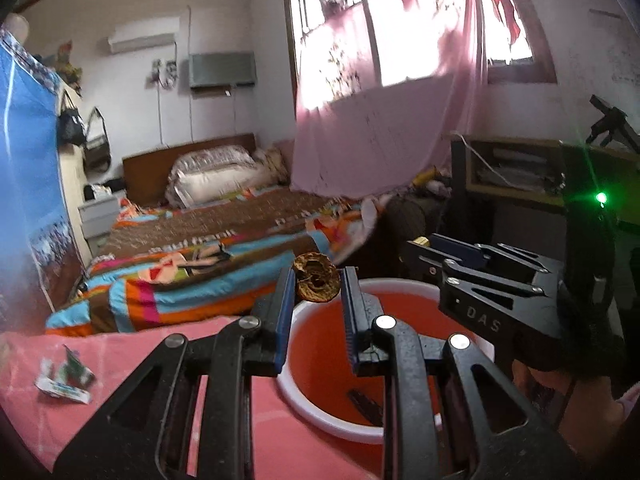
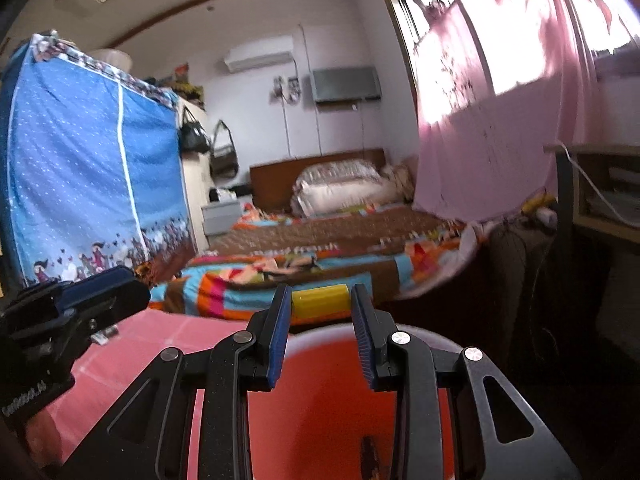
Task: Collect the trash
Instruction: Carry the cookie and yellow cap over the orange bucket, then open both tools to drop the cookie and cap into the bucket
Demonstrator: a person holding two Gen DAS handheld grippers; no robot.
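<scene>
My left gripper point(image 1: 317, 284) is shut on a brown, dried round scrap point(image 1: 316, 282) and holds it over the far rim of a red bin with a white rim point(image 1: 320, 416). A dark scrap lies on the bin's floor point(image 1: 366, 404). My right gripper point(image 2: 321, 299) is shut on a yellow piece point(image 2: 320, 298) above the same red bin point(image 2: 320, 408); it shows in the left wrist view point(image 1: 472, 268) at the bin's right side. A crumpled white and green wrapper point(image 1: 64, 378) lies on the pink cloth at left.
The pink cloth surface point(image 1: 132, 364) carries the bin. Beyond it is a bed with a striped blanket point(image 1: 208, 264). A blue fabric wardrobe point(image 2: 88, 168) stands at left. A pink curtain point(image 1: 380, 120) and a dark desk point(image 1: 520, 184) are at right.
</scene>
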